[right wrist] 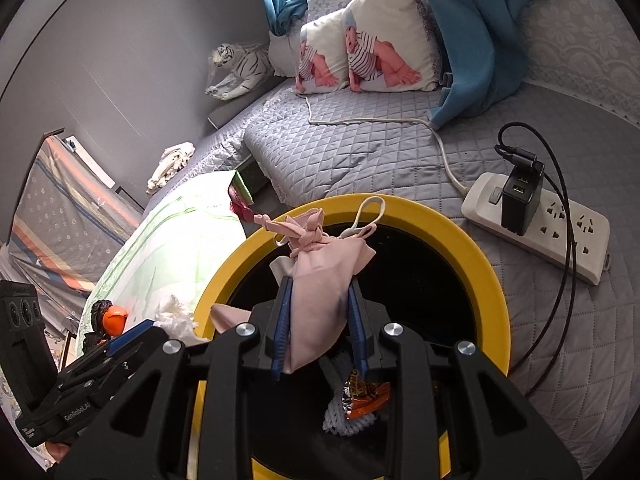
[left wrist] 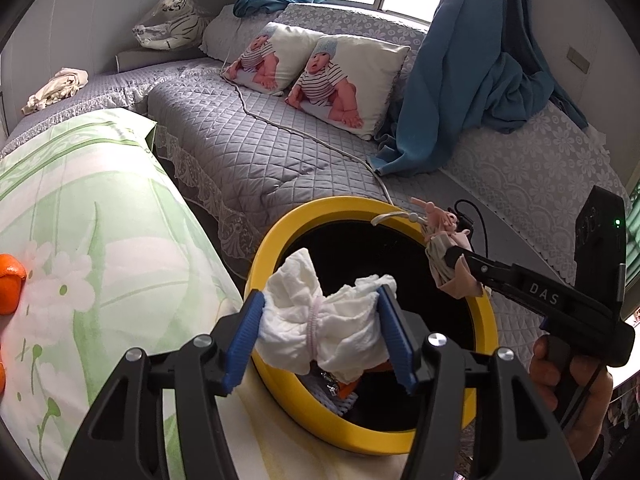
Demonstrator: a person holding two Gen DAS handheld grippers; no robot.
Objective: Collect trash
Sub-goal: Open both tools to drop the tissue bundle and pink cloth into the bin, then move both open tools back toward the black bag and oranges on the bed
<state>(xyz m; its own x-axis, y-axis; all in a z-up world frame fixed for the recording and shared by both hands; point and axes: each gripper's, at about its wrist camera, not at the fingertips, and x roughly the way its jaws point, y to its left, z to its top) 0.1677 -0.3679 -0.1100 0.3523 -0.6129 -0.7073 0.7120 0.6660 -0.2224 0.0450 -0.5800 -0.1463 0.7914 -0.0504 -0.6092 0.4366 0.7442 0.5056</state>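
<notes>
We are holding the left gripper [left wrist: 320, 320] over the near rim of the yellow bin [left wrist: 276, 240], its blue pads [left wrist: 250, 320] pinching a crumpled white tissue wad [left wrist: 320, 320] that has a thin pink band around its middle. The wad is hanging above the bin's black interior, just inside the near-left part of the rim.

We are holding the right gripper [right wrist: 319, 328] over the same bin [right wrist: 480, 264], its two fingers pressing together on a pink cloth pouch [right wrist: 320, 280]. The pouch is knotted at the top, and a white loop [right wrist: 370, 212] is sticking up from it past the far rim. In the left wrist view the pouch [left wrist: 444, 256] is sitting above the bin's far-right rim, caught in the tip of that gripper [left wrist: 460, 258].

Down in the bin we are seeing an orange snack wrapper [right wrist: 366, 394] lying on a white foam net [right wrist: 344, 420].

The bin is standing on the grey quilted bed cover [left wrist: 248, 152], near its front edge, beside a green floral pillow [left wrist: 100, 220]. A piece of orange peel [left wrist: 10, 288] is resting on the pillow's left edge. To the right of the bin a white power strip [right wrist: 552, 232] with a black charger [right wrist: 520, 200] plugged into it is lying on the cover. Toward the far edge, two baby-print cushions [left wrist: 344, 80] are leaning by a blue curtain [left wrist: 472, 72], and a white toy tiger [left wrist: 172, 20] is sitting in the far left corner.
</notes>
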